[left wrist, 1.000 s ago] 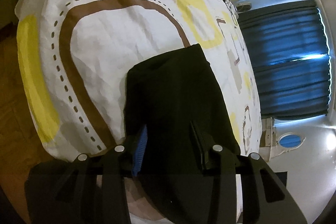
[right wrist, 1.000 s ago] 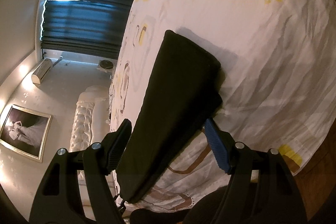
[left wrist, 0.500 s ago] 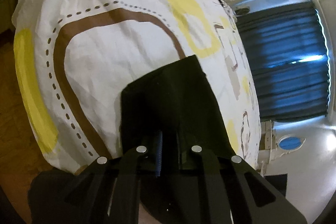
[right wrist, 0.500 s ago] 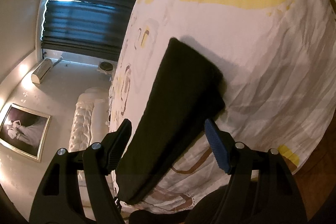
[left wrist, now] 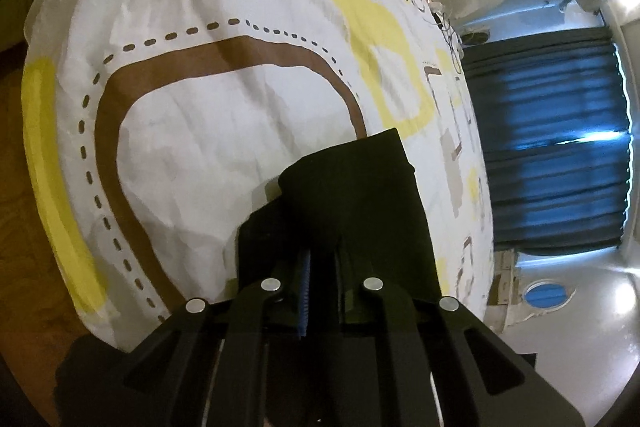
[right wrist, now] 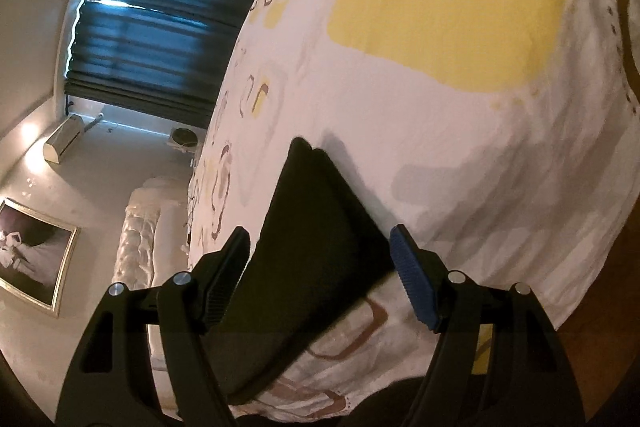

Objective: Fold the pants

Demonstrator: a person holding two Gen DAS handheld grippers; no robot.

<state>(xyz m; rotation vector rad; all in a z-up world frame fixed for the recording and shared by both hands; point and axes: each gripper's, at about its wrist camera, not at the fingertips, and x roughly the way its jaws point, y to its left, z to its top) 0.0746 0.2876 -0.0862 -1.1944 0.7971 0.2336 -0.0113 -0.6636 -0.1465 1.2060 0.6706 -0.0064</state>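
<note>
Pants [left wrist: 360, 203] — black, soft and likely limp — are laid folded on the bed [left wrist: 208, 139], pinched at the near edge by the left gripper [left wrist: 320, 279], while the right gripper [right wrist: 320, 263] is held wide — best gripped at corners.

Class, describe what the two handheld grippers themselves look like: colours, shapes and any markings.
Both the left gripper and the right gripper are matte black, with angular cut-out linkage arms and round silver pivot bolts. Each carries one blue ribbed pad and one black one. No cables, labels or sleeves show.

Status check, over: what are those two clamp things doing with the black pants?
Left tool shut on black pants. Right tool open, straddling them. Nothing in the way.
</note>
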